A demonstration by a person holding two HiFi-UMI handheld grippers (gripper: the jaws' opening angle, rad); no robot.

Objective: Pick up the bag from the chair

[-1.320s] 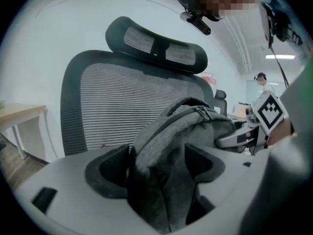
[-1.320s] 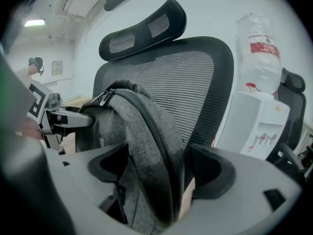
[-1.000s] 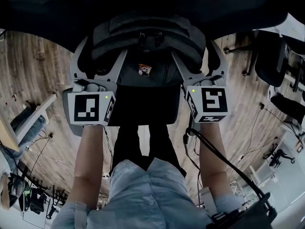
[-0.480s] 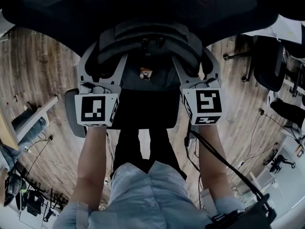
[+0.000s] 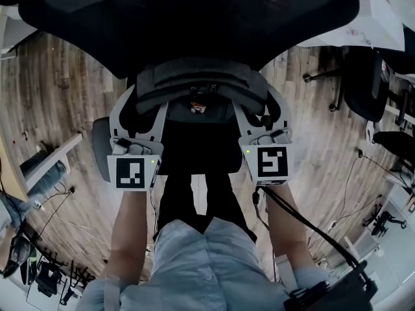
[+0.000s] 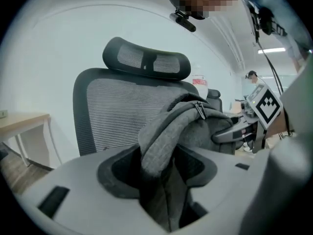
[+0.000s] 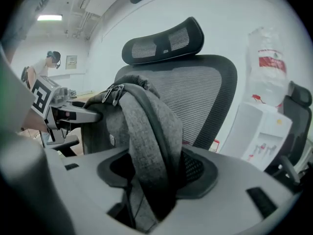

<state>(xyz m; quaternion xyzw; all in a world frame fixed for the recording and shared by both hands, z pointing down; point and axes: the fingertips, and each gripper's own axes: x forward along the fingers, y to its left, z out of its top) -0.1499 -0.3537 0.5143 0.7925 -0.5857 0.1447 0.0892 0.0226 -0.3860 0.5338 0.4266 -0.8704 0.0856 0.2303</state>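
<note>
The grey fabric bag (image 5: 201,83) stands upright in front of the black mesh chair back (image 5: 194,18), above the dark seat (image 5: 198,144). My left gripper (image 5: 144,109) is shut on the bag's left side, and grey cloth (image 6: 166,131) is pinched between its jaws (image 6: 159,180). My right gripper (image 5: 259,109) is shut on the bag's right side, where a folded strap (image 7: 146,126) fills its jaws (image 7: 151,180). Two zipper pulls (image 7: 113,93) sit at the bag's top. I cannot tell whether the bag's bottom touches the seat.
The chair's headrest (image 6: 146,60) rises above the bag. A water dispenser (image 7: 264,111) and another dark chair (image 5: 366,83) stand to the right on the wooden floor (image 5: 58,89). A pale desk (image 6: 19,121) is at the left. A person (image 7: 51,60) stands far off.
Both grippers and the bag now sit lower in the head view, with the marker cubes smaller and closer together. More of the chair back shows. Both grips are unchanged.
</note>
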